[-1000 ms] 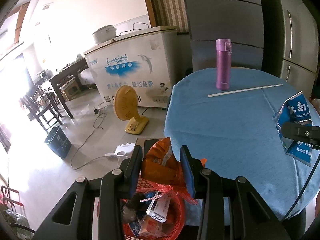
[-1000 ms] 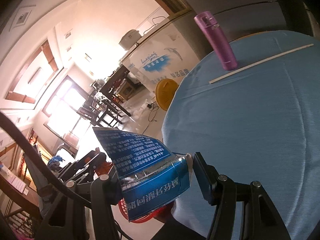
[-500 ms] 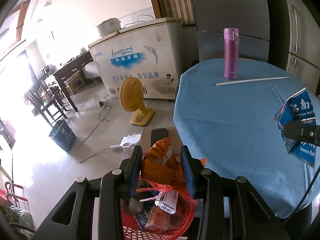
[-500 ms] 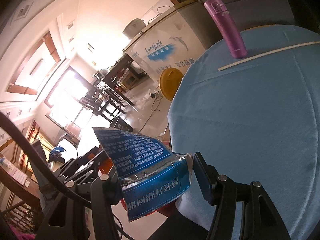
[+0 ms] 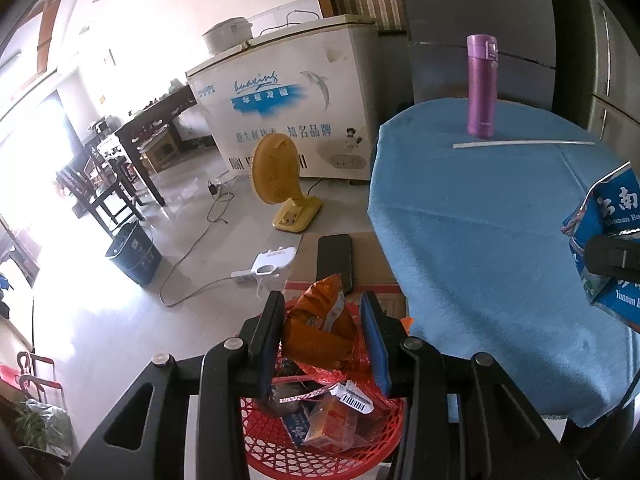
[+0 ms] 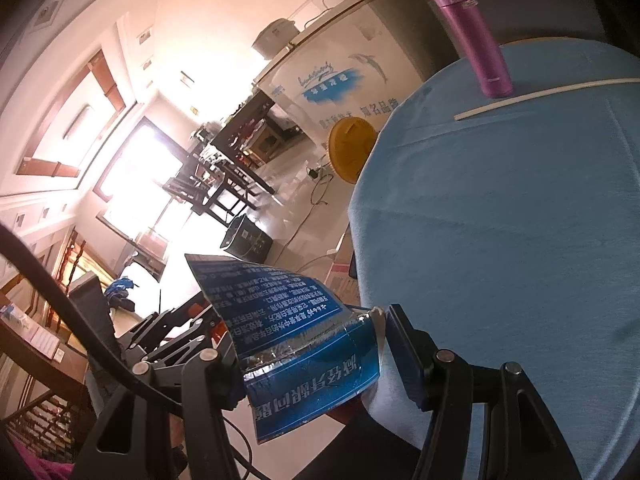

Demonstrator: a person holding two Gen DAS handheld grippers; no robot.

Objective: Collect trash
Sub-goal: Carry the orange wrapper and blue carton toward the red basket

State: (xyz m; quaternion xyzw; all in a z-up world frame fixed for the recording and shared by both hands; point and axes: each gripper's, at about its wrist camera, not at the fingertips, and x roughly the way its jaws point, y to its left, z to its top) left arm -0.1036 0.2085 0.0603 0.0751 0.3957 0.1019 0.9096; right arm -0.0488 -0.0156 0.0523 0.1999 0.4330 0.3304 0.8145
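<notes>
My left gripper point(image 5: 322, 340) is shut on a crumpled orange snack bag point(image 5: 320, 328), held just above a red mesh basket point(image 5: 320, 450) that holds several wrappers and small boxes. My right gripper point(image 6: 316, 356) is shut on a flattened blue carton with white Chinese print point(image 6: 296, 344), held off the near left edge of the round blue table point(image 6: 520, 216). That carton also shows at the right edge of the left wrist view point(image 5: 612, 248). The left gripper's arms show low at left in the right wrist view point(image 6: 176, 336).
A purple flask point(image 5: 482, 86) and a long white straw point(image 5: 520, 144) stand on the table's far side. On the floor are a yellow fan point(image 5: 280, 184), a power strip point(image 5: 272, 266), a blue bin point(image 5: 134, 254), a cardboard box with a phone point(image 5: 335, 260). A chest freezer point(image 5: 288, 104) stands behind.
Both grippers have drawn back from the table while keeping their loads. The basket below the left gripper shows more fully, and the flask and straw look farther away.
</notes>
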